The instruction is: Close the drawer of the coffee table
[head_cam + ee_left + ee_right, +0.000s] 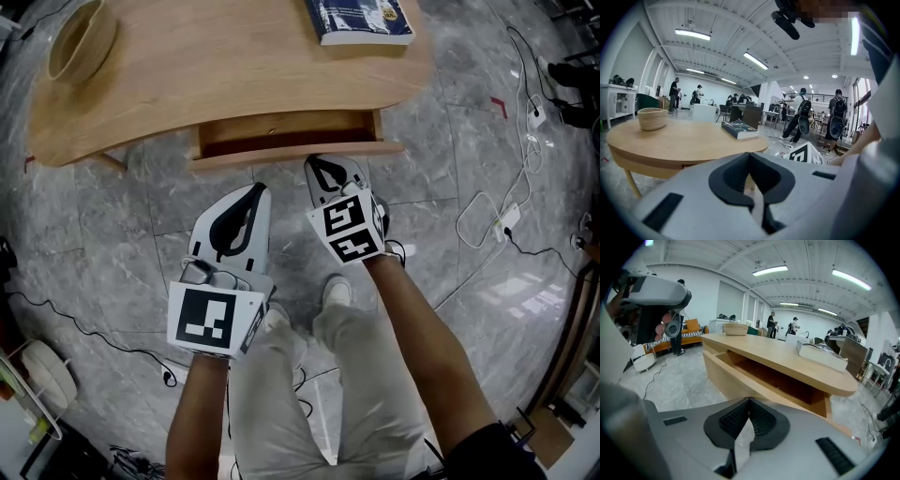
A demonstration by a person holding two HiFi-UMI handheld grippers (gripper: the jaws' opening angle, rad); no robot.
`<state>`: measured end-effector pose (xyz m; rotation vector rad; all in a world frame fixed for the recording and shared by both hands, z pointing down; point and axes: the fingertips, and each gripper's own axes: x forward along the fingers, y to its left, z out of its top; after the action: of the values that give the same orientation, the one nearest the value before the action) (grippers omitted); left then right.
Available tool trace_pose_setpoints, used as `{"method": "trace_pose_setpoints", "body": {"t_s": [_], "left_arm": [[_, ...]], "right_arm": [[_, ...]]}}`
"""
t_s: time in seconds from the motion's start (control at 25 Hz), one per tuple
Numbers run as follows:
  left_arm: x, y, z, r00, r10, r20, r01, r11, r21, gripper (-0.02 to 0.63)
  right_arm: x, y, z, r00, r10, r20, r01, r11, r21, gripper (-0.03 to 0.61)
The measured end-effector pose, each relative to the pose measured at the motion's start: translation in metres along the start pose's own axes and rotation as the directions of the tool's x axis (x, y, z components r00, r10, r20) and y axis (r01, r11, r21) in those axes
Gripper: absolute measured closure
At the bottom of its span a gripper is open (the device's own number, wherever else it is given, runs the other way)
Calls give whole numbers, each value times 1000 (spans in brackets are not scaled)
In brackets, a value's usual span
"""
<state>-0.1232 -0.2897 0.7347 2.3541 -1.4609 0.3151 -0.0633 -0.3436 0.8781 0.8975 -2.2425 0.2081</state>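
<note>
The wooden coffee table [216,66] has its drawer [291,141] pulled partly out toward me, its front panel [296,155] facing my grippers. My right gripper [319,163] is shut and empty, its tip just short of the drawer front. In the right gripper view the open drawer [787,386] lies right beyond the shut jaws of the right gripper [749,400]. My left gripper [257,191] is shut and empty too, held lower and left, apart from the drawer. From the left gripper [749,155] I see the tabletop [679,139] ahead.
A dark book [361,21] and a woven basket [82,39] sit on the table. Cables and a power strip [506,220] lie on the marble floor to the right. My legs and shoes [336,292] are below the grippers. People stand far off in the room.
</note>
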Motion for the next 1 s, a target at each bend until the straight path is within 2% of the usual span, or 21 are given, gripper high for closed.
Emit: {"method": "trace_pose_setpoints", "body": {"t_s": [1.0], "left_arm": [[9,9,-5,1000,23,-13,-23,1000,-11,615]], "right_arm": [[52,-50,26,996,-90,-4,90,994,-56,558]]}}
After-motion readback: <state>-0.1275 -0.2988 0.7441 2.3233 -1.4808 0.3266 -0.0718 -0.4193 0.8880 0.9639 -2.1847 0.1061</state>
